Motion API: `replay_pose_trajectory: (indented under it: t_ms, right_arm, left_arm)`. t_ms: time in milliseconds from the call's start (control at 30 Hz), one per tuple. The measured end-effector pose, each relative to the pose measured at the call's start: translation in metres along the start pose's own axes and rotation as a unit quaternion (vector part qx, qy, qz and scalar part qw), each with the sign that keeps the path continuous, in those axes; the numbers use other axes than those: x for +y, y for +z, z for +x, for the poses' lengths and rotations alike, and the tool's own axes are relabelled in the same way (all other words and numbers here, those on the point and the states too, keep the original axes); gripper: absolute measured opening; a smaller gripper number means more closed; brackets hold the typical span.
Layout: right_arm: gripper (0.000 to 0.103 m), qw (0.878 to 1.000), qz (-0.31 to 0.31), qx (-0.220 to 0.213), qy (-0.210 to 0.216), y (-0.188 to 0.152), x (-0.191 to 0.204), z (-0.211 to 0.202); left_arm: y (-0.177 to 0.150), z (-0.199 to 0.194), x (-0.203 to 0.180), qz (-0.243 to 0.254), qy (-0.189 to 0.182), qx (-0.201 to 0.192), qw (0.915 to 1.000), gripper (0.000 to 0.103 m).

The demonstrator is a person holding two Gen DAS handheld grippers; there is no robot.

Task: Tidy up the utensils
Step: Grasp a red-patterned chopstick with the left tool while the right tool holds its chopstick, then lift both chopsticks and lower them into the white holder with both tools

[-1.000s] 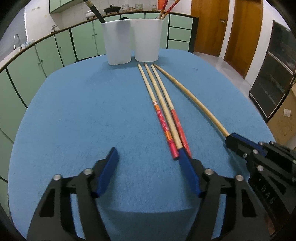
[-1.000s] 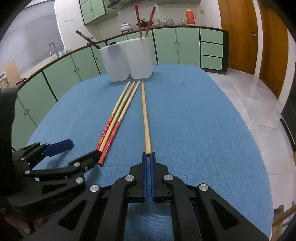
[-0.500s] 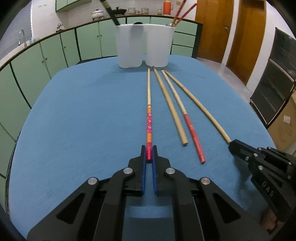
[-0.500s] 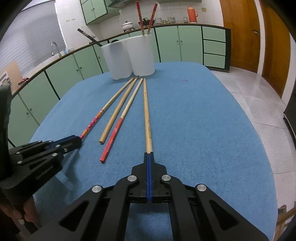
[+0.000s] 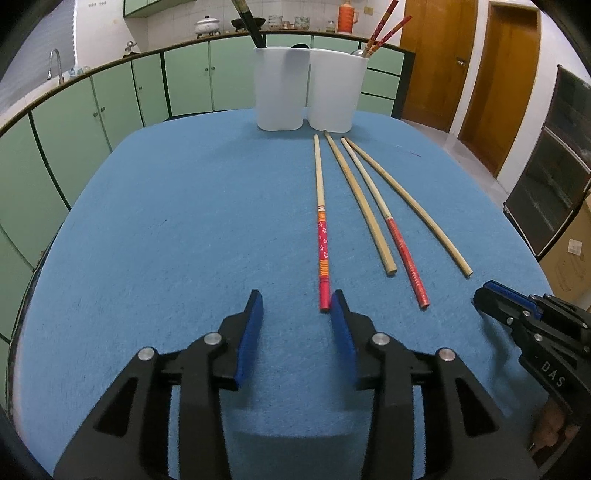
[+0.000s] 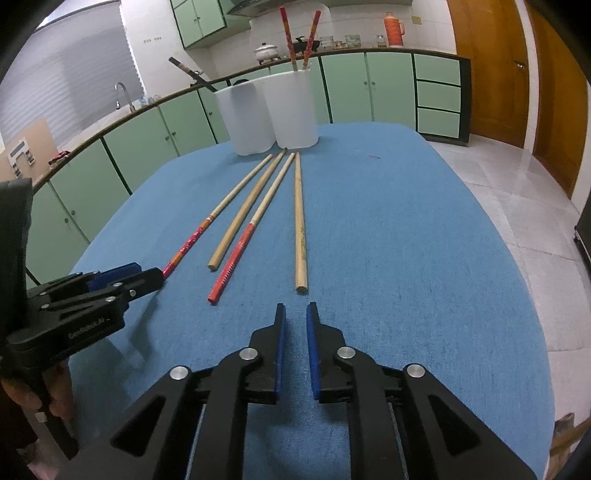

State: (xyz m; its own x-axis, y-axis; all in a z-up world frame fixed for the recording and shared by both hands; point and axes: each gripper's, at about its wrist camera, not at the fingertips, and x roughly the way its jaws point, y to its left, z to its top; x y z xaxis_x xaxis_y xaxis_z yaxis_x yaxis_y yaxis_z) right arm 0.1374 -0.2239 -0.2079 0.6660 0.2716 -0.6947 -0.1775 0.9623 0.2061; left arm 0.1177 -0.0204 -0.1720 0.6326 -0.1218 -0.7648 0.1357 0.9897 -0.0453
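Note:
Several long chopsticks lie fanned on the blue table mat (image 5: 166, 240). A floral red-ended chopstick (image 5: 322, 236) is leftmost, then a plain bamboo one (image 5: 364, 210), a red-ended one (image 5: 395, 236) and a long plain one (image 5: 417, 210). My left gripper (image 5: 295, 314) is open, its right finger beside the floral chopstick's near end. My right gripper (image 6: 295, 321) is slightly open and empty, just short of the long plain chopstick (image 6: 300, 229). Two white holders (image 5: 308, 88) stand at the far edge, holding red chopsticks (image 5: 384, 26) and a dark utensil (image 5: 247, 18).
Green cabinets (image 5: 110, 92) ring the table at the back and left. Wooden doors (image 5: 480, 66) stand at the right. The white holders also show in the right wrist view (image 6: 269, 110). The left gripper shows at the left of the right wrist view (image 6: 122, 284).
Both grippers opened and let go of their chopsticks. The floral chopstick was swung to the left, away from the others; the long plain one lies free. Both grippers drew back slightly.

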Motion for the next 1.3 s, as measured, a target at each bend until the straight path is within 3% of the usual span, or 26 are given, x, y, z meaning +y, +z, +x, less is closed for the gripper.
replay_pose_trajectory:
  t_ms: [267,600,767,867,967,1300]
  right_arm:
    - [0.017,1.000,-0.001,0.012,-0.002,0.014,-0.003,0.013]
    - [0.018,1.000,-0.011,0.026,-0.012,0.019,0.001,0.020]
    - [0.007,0.999,-0.006,0.025,-0.020,0.021,-0.001,0.022]
    - [0.007,0.999,-0.010,0.024,-0.024,0.019,0.000,0.019]
    - [0.007,0.999,-0.021,0.018,-0.029,0.018,0.002,0.008]
    - [0.007,0.997,-0.054,-0.047,-0.043,0.047,0.003,-0.056]
  left_arm:
    - [0.004,0.006,-0.003,0.000,-0.003,0.003,1.0000,0.044]
    - [0.006,0.009,-0.008,0.000,0.000,0.007,1.0000,0.042]
    - [0.006,0.010,-0.017,0.010,-0.007,0.009,0.9999,0.018]
    - [0.007,0.009,-0.022,0.015,-0.008,0.011,0.9998,0.005]
    - [0.009,0.005,-0.021,0.009,-0.016,0.015,0.9997,0.005]
    - [0.036,-0.068,-0.031,0.062,0.008,-0.081,0.9947,0.005]
